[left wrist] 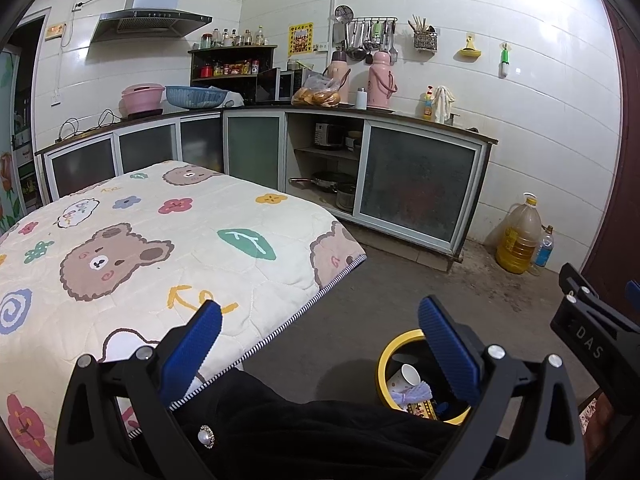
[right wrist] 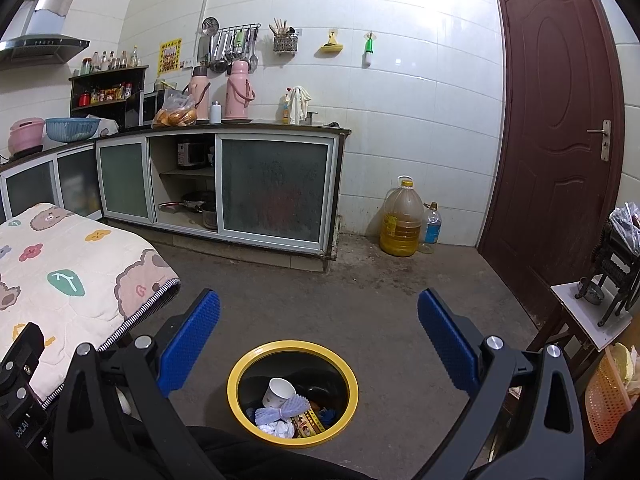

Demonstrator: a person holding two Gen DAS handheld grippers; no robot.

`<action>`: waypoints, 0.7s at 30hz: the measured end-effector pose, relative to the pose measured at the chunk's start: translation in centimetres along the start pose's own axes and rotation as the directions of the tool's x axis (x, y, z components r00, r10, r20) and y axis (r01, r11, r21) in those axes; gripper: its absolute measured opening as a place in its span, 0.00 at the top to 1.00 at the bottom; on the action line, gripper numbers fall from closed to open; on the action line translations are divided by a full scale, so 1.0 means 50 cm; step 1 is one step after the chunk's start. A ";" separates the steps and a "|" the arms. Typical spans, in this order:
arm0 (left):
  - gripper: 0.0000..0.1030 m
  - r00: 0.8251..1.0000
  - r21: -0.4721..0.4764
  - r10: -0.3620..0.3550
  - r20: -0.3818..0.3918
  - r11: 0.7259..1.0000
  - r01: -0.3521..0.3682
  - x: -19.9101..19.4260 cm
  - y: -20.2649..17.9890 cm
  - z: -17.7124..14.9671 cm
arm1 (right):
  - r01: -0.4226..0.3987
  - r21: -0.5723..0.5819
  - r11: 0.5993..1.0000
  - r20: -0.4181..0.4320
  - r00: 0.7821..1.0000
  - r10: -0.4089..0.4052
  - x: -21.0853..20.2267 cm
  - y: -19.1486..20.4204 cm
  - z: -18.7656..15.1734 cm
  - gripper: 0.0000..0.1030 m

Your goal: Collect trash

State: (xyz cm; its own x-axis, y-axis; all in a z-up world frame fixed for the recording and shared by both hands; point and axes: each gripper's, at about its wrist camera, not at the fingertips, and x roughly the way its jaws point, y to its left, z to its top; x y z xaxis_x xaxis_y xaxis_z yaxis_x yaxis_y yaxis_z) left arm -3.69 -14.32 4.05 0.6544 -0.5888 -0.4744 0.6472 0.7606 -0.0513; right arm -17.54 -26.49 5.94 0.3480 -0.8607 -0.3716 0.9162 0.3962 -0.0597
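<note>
A round black bin with a yellow rim [right wrist: 352,380] stands on the concrete floor. Inside lie a white paper cup [right wrist: 279,391], a pale blue crinkled wrapper [right wrist: 282,408], crumpled paper and a yellow printed packet [right wrist: 310,422]. My right gripper [right wrist: 319,316] hangs open above the bin, nothing between its blue fingers. My left gripper [left wrist: 320,324] is open and empty too, over the table's corner, with the bin [left wrist: 386,360] low to its right and partly hidden behind its right finger. The right gripper's black body [left wrist: 592,332] shows at the right edge of the left wrist view.
A table under a bear-print quilt [left wrist: 140,248] fills the left. Kitchen cabinets [right wrist: 276,188] line the far wall. An oil jug [right wrist: 402,220] and a small bottle [right wrist: 432,226] stand by a brown door [right wrist: 560,140]. A small stand [right wrist: 592,312] and an orange basket [right wrist: 608,396] sit at right. A dark sleeve [left wrist: 300,432] lies below.
</note>
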 end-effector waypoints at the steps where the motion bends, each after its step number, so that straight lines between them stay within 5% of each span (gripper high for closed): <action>1: 0.08 1.000 0.000 -0.001 -0.001 1.000 0.001 0.000 -0.001 0.000 | 0.001 -0.001 1.000 -0.001 1.000 -0.001 0.000 0.001 0.000 0.08; 21: 0.08 1.000 0.001 -0.013 -0.009 1.000 0.013 0.005 -0.003 -0.002 | 0.004 -0.004 1.000 -0.008 1.000 -0.004 0.005 -0.008 -0.006 0.08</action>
State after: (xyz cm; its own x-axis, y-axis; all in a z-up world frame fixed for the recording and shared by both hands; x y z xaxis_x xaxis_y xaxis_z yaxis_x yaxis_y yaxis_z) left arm -3.64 -14.55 3.85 0.6423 -0.5960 -0.4820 0.6558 0.7528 -0.0569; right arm -17.86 -26.74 5.60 0.3428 -0.8596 -0.3789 0.9168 0.3941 -0.0647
